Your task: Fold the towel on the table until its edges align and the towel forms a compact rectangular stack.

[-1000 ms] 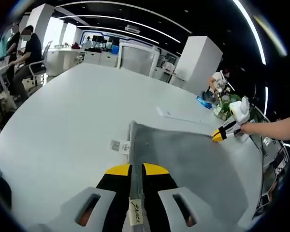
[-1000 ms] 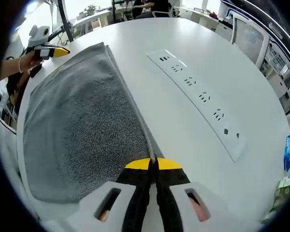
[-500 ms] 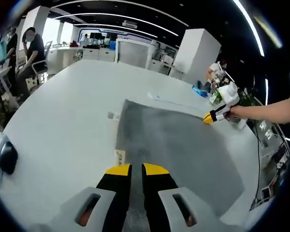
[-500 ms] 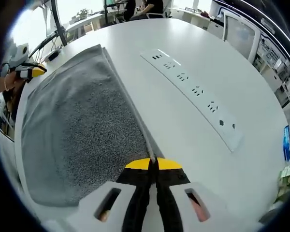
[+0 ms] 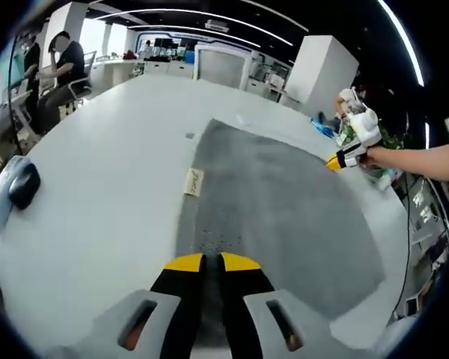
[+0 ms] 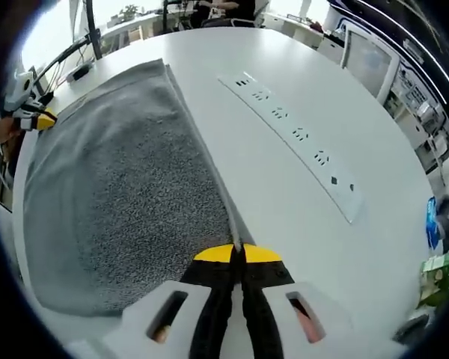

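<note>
Grey towel (image 5: 277,202) spread flat on the white surface (image 5: 97,187), running from lower centre to upper right between left tongs (image 5: 205,263) and right tongs (image 6: 236,254), each pinching a corner.

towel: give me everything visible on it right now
The towel is grey terry-looking cloth, spread flat on the white table, a raised hem along one long edge. A small white tag sticks out at one side. The left gripper and the right gripper each pinch a corner, jaws shut on the cloth.
</note>
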`<move>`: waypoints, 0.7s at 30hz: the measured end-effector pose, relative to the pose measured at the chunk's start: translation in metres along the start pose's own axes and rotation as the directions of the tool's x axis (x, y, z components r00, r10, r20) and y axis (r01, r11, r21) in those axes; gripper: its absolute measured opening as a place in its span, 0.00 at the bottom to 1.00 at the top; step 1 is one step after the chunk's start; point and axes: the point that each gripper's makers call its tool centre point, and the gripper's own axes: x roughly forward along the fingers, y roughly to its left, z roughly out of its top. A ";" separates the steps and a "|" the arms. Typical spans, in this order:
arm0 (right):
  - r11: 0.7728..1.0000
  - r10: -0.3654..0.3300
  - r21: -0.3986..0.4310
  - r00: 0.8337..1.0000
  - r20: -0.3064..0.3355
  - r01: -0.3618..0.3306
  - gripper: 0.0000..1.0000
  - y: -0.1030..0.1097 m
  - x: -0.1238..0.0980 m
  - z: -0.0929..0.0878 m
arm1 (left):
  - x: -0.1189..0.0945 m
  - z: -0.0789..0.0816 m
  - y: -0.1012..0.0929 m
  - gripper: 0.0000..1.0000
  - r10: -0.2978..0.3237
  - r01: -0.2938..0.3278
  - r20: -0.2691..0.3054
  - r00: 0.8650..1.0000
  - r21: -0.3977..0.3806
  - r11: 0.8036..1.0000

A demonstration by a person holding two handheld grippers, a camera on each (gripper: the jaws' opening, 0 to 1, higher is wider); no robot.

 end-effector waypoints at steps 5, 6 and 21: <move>1.000 -0.021 0.011 1.000 -0.013 0.021 0.00 0.000 -0.006 -0.013 | 0.003 0.002 -0.004 0.03 -0.003 0.004 -0.023 1.000 0.074 0.997; 1.000 -0.023 0.009 1.000 -0.018 0.023 0.00 0.000 -0.007 -0.015 | 0.004 0.002 -0.004 0.03 -0.005 0.007 -0.028 1.000 0.069 0.998; 0.998 0.008 0.067 0.999 0.047 -0.011 0.00 -0.004 -0.019 -0.036 | 0.011 0.006 -0.017 0.01 0.042 -0.024 -0.109 0.993 0.159 0.987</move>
